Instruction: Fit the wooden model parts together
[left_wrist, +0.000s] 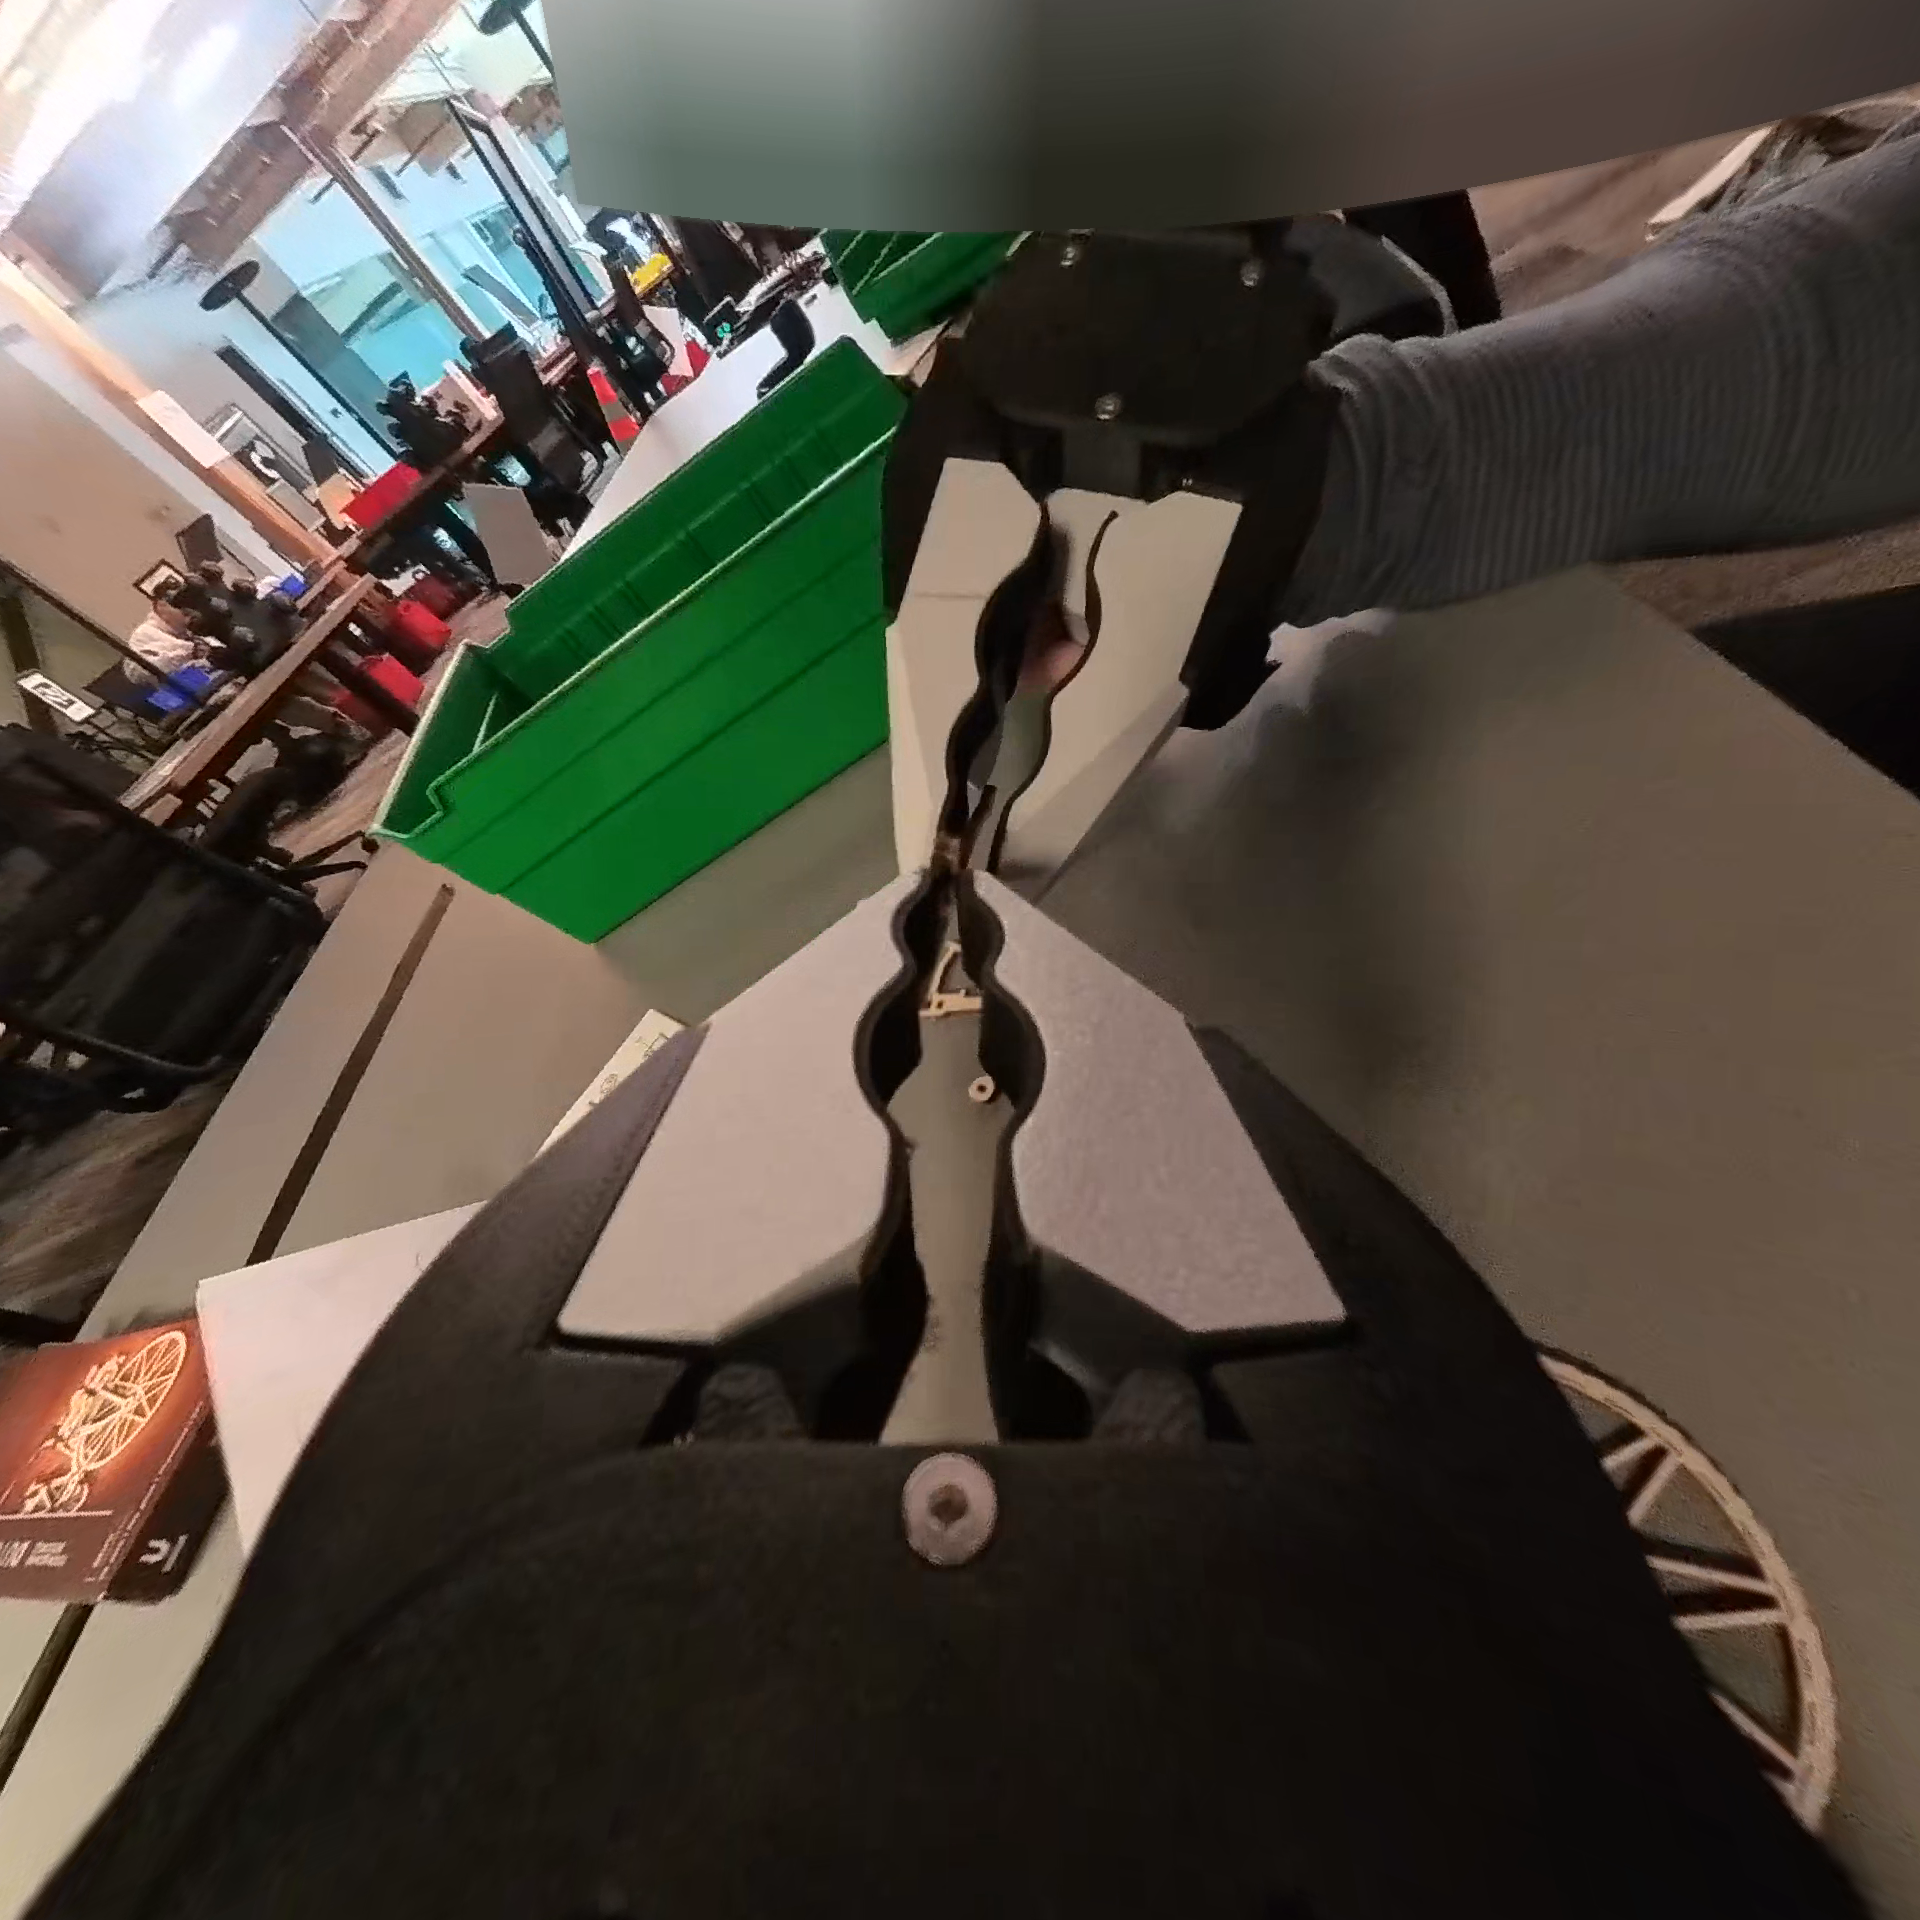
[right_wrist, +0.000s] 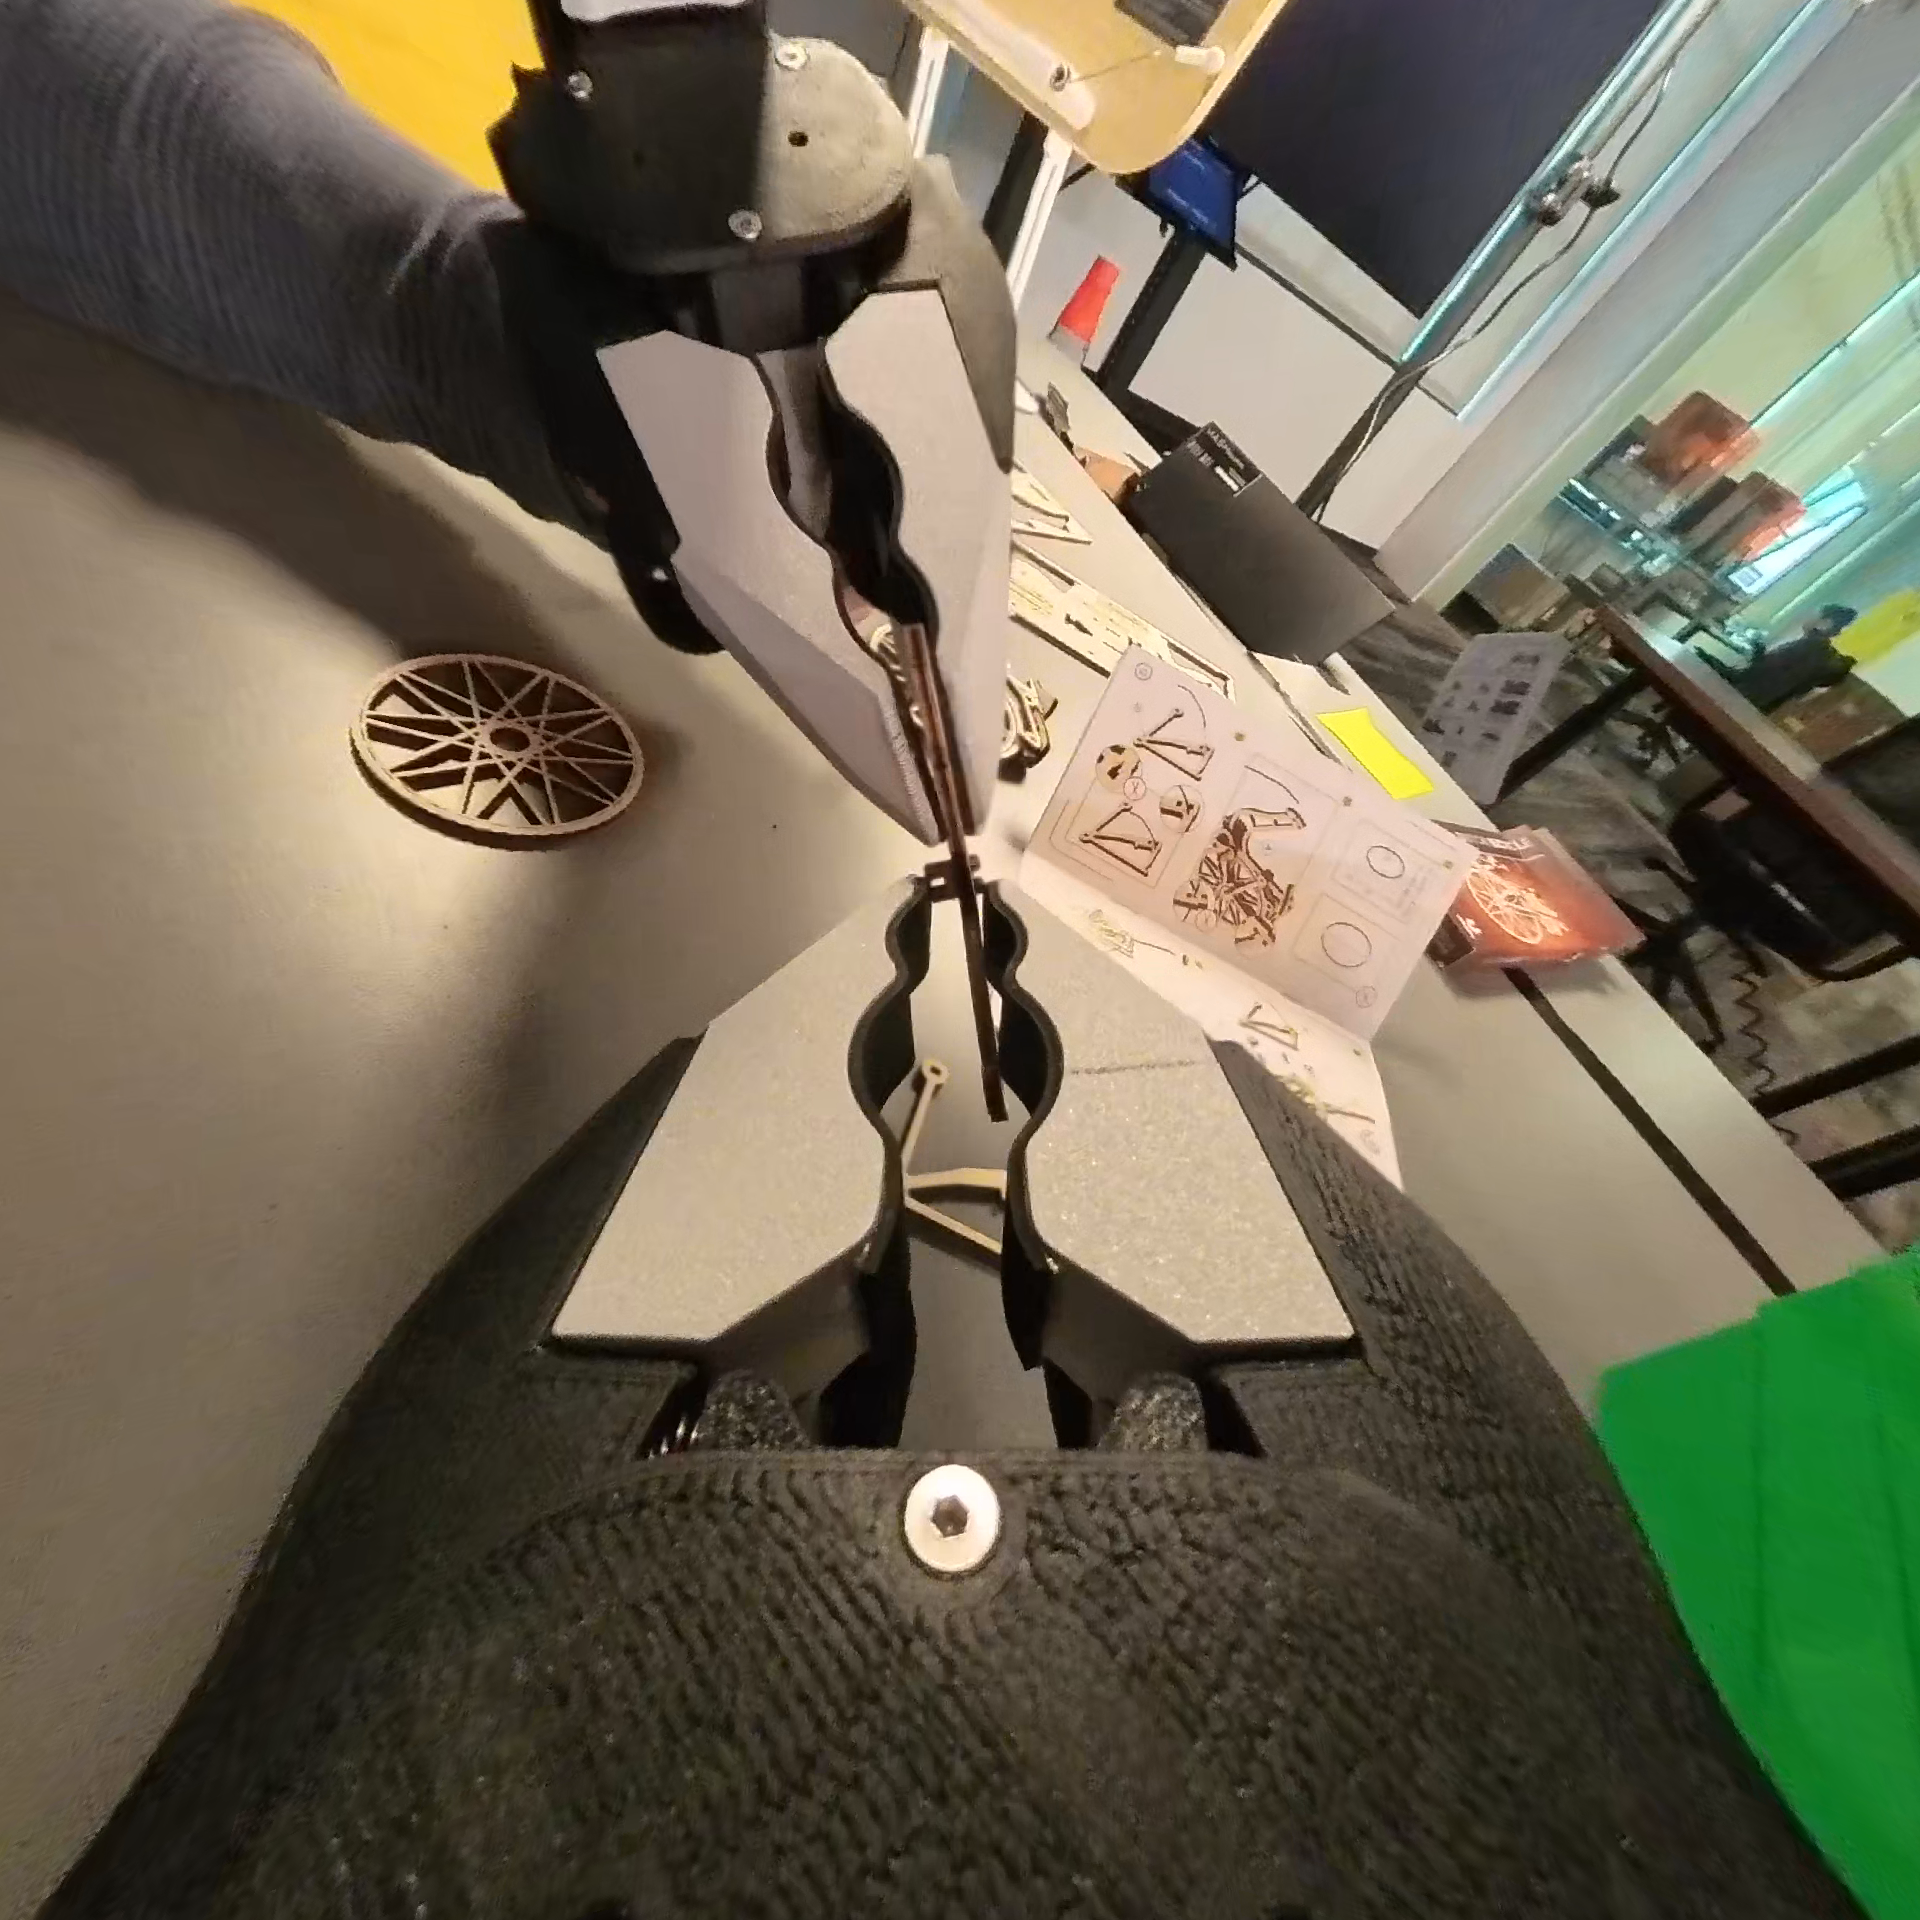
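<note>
My right tongs (right_wrist: 951, 883) pinch a small wooden clip (right_wrist: 938, 871). My left tongs (right_wrist: 948, 821) grip a flat strip (right_wrist: 971, 935), tip to tip above the tabletop (right_wrist: 208, 1039).

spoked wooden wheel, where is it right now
The spoked wooden wheel lies flat on the grey table, at the left of the right wrist view, beside the left gripper, apart from its fingers.

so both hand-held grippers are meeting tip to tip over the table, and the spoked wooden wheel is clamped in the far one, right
Not quite. The spoked wooden wheel lies flat on the grey table, untouched, as the right wrist view shows. The far one, the left hand-held gripper, is shut on a thin wooden strip instead. The rest holds: it meets the right hand-held gripper tip to tip over the table.
</note>
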